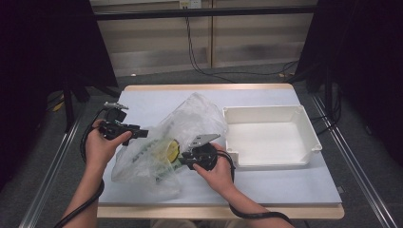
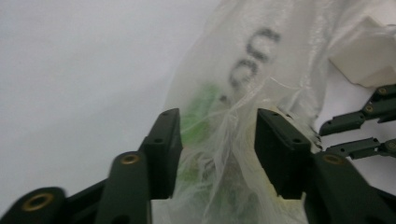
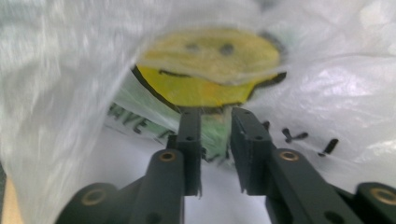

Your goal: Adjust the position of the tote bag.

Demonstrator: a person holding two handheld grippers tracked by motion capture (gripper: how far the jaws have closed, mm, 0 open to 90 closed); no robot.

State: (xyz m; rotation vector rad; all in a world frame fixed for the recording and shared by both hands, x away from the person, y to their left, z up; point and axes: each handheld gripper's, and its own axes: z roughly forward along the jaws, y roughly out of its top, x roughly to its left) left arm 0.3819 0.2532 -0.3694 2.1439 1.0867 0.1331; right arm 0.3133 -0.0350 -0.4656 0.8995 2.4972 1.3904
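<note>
A see-through plastic bag with a yellow smiley face and green print lies crumpled on the white table. My left gripper is at the bag's left edge. Its jaws stand open, with a bunched strand of the bag between them. My right gripper is at the bag's near right side, beside the smiley. Its jaws are a narrow gap apart, with their tips at the printed film. Folds of the bag hang around them.
A white rectangular tray with nothing in it stands on the right half of the table, close to my right hand. Its corner shows behind the bag. Black frames and cables stand beyond the table's far edge.
</note>
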